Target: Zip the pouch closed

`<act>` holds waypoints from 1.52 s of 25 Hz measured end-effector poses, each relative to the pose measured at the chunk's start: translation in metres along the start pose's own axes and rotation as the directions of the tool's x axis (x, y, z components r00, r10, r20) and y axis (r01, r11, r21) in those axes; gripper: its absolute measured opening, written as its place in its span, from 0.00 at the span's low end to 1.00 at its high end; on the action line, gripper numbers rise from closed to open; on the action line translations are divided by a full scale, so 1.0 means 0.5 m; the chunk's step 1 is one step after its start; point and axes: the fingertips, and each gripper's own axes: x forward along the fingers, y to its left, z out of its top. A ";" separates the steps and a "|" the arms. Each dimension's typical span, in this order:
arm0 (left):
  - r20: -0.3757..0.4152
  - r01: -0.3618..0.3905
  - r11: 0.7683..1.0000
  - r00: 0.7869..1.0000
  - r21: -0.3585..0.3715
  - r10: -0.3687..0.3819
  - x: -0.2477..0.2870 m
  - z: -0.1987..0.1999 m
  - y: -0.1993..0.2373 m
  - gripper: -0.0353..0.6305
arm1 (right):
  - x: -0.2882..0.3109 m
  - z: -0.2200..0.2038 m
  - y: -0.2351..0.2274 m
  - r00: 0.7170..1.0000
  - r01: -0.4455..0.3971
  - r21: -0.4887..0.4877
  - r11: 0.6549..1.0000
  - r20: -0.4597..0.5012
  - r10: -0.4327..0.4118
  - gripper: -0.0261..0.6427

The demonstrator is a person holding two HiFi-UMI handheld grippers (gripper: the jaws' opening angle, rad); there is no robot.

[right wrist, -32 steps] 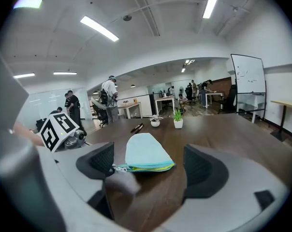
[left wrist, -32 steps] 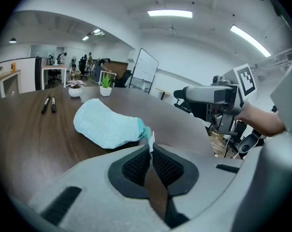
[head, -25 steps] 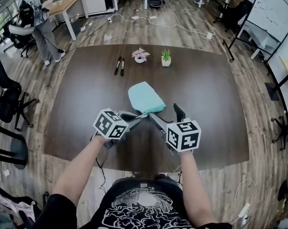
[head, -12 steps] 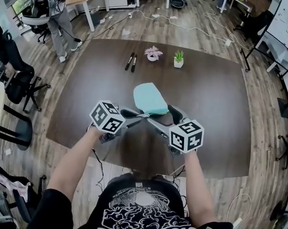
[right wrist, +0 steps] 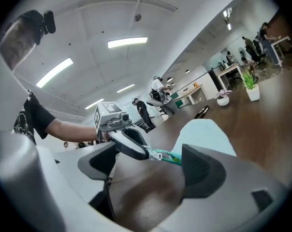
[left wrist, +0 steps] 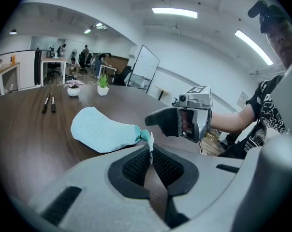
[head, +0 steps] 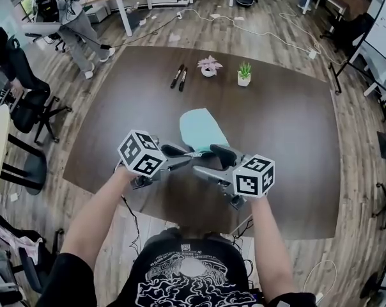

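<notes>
Your pale turquoise pouch (head: pixel 202 130) on a dark brown wood-grain table (head: pixel 289 126).
Your grey left gripper (left wrist: pixel 150 150) and right gripper (right wrist: pixel 153 159) bear black-and-white square-patterned cubes; far across, a green plant (head: pixel 245 70), a pink flower (head: pixel 209 63), black pens (head: pixel 179 77).

The right tongs (head: pixel 209 160), a second ago angled away up the desk (head: pixel 295 126), now point leftward, open tips at the near zip end of the pouch (head: pixel 201 128), close to the left tongs (head: pixel 188 155).
</notes>
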 end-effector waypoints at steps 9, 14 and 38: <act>0.001 0.023 1.000 1.000 -0.005 -0.023 -0.004 0.004 -0.001 0.09 | 0.011 -0.010 0.035 0.979 -0.204 0.072 0.976 0.004 0.204 0.66; 0.001 0.026 1.000 1.000 -0.005 -0.026 -0.006 0.002 0.001 0.09 | 0.011 -0.013 0.032 0.971 -0.239 0.096 0.966 0.008 0.239 0.63; -0.023 0.032 0.999 0.999 0.004 -0.032 -0.008 -0.015 0.000 0.09 | 0.010 -0.029 0.055 0.949 -0.309 0.114 0.944 -0.025 0.314 0.53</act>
